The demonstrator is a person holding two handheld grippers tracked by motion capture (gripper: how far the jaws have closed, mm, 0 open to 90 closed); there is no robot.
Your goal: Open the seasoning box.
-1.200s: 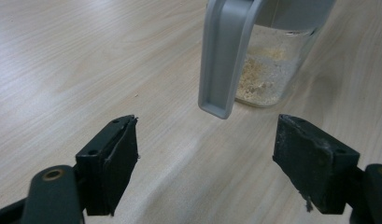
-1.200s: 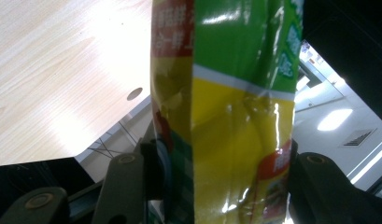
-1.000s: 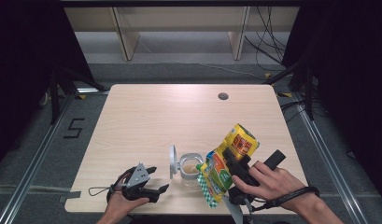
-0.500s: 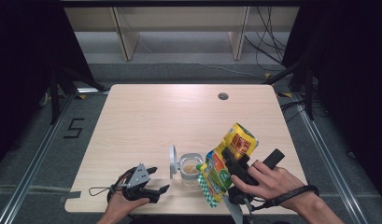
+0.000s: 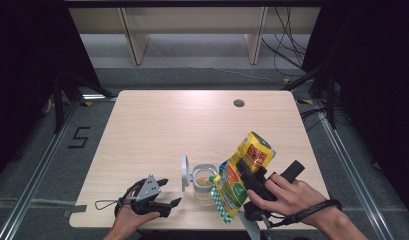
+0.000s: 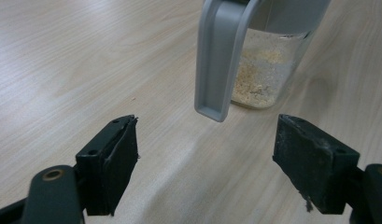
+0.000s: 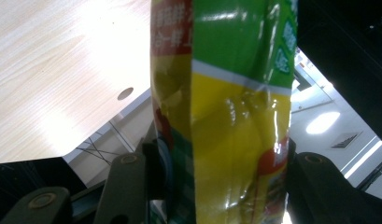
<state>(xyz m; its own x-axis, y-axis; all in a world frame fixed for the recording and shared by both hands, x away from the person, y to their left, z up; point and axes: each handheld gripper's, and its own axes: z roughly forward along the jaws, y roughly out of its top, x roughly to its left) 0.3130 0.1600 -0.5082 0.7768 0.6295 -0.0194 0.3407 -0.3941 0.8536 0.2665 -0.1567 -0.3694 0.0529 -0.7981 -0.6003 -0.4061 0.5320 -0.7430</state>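
Right claw (image 5: pixel 242 182) clamped on a yellow-green pouch (image 5: pixel 244 172), held tilted above the near right part of the counter (image 5: pixel 157 130), spout end low and just beside the rim of a clear jar (image 5: pixel 204 181). Seen from the right gripper view, pouch (image 7: pixel 226 116) pressed between both jaws. Jar standing near the middle of the near edge, grey lid (image 5: pixel 185 173) flipped open to its left, pale crumbs (image 6: pixel 258 79) inside. Left claw (image 5: pixel 162 197) resting at near left, jaws wide, holding nothing, pointing at the jar
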